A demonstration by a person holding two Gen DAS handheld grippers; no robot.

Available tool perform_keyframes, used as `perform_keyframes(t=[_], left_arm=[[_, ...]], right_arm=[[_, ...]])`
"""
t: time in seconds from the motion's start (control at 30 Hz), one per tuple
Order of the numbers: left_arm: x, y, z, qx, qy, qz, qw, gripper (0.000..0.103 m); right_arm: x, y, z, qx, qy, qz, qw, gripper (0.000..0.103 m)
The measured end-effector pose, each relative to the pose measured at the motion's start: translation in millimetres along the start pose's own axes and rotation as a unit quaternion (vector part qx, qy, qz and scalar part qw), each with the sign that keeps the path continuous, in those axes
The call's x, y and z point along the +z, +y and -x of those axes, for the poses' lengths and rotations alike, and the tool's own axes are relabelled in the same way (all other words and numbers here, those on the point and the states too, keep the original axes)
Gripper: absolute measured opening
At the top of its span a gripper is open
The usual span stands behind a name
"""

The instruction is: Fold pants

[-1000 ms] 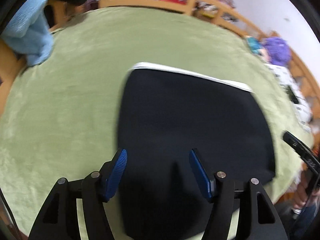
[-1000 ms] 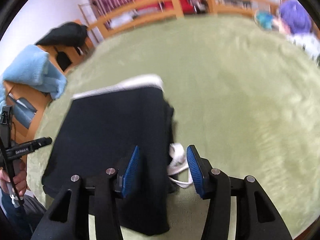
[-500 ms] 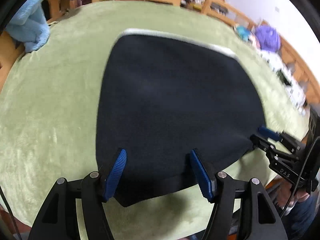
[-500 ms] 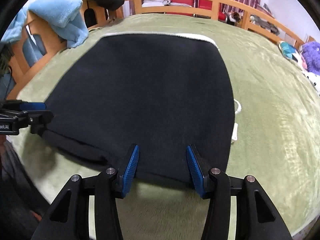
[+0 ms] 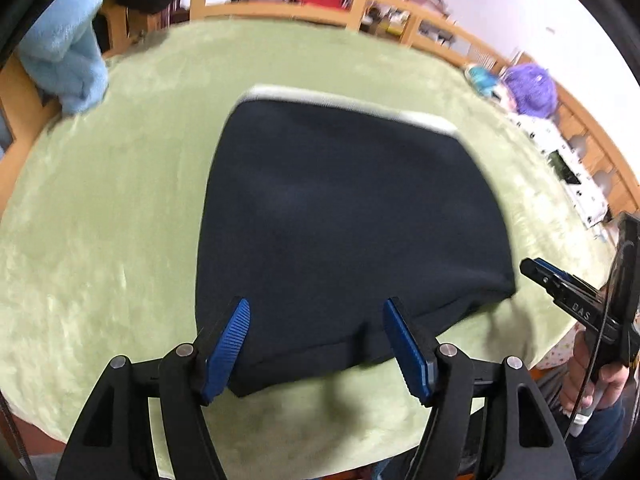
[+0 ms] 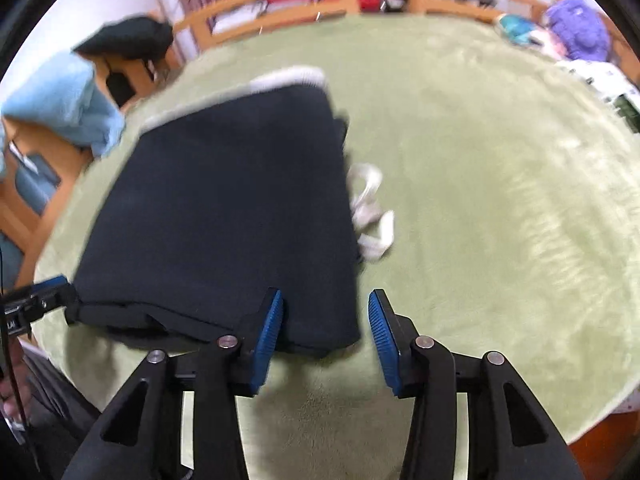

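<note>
The left gripper (image 5: 316,334) is seen with its jaws spread wide and nothing held between them; the near hem of the pants (image 5: 344,216) lies framed between the blue pads (image 5: 232,330), but no cloth is pinched. The right gripper (image 6: 326,330) is likewise held open, somewhat less widely, and is empty; its jaws stand over the near right corner of the folded cloth, one pad over the fabric and the other over bare bedding. Whether the pads touch the cloth cannot be told from these views.

The pants (image 6: 224,216) are laid as a dark, roughly square bundle on the green bedspread (image 5: 100,208), close to its near edge and left of its middle, with a pale band (image 5: 344,102) showing along the far side. A white drawstring (image 6: 370,208) is left trailing from the right side of the bundle onto the bedspread. The bundle is judged to be already folded, perhaps more than once, and both grippers are probably placed at the near hem so that another fold can be started or the edge can be squared.

A light blue towel (image 6: 64,104) is draped over the wooden rail (image 5: 312,10) at the far left corner, well apart from the pants.
</note>
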State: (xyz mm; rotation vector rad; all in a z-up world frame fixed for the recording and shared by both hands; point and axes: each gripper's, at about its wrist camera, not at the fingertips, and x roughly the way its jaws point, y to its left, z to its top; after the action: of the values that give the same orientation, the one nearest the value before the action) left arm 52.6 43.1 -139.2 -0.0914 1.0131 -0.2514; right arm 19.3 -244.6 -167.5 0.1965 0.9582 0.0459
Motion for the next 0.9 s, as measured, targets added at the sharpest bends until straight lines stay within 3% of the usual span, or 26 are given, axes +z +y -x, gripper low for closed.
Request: perform_keyframes(t=[0.13,0.27,0.4,0.5,0.67,0.7,0.77,0.9], left_arm=[[24.7,-16.6,38.8,-0.008,-0.045,0.002,0.999,0.068],[34.7,-33.0,72.3,-0.003,-0.085,-0.011,0.9963,0.077],[35.0,-43.2,100.0,0.021,-0.125,-0.017,0.9918,0.084],[41.1,-52.0,109.6,0.032,-0.136,-0.018,0.99,0.085],[26.4,-55.8,120.9,0.014,-0.135,-0.006,0.9907,0.088],[23.5,-57.2,120.9,0.017,-0.133,-0.009,0.9909,0.088],[18.6,-59.7,120.0,0.028,-0.13,-0.019,0.991,0.09],[15.2,-63.7,120.2,0.036,-0.132,-0.02,0.9904,0.092]], right_arm=[[23.3,18.0,54.6,-0.002,-0.054,0.012,0.998,0.049],[47.6,42.4,101.0,0.005,-0.107,0.022,0.994,0.077],[58.5,60.8,120.8,0.01,-0.134,0.028,0.991,0.08],[58.5,64.0,119.5,0.016,-0.132,0.014,0.991,0.081],[50.3,66.9,120.5,0.033,-0.106,-0.002,0.994,0.082],[47.7,70.1,121.5,0.02,-0.108,0.007,0.994,0.083],[38.7,68.4,120.5,0.004,-0.113,0.012,0.993,0.098],[31.7,56.4,117.0,0.017,-0.103,-0.017,0.994,0.1]])
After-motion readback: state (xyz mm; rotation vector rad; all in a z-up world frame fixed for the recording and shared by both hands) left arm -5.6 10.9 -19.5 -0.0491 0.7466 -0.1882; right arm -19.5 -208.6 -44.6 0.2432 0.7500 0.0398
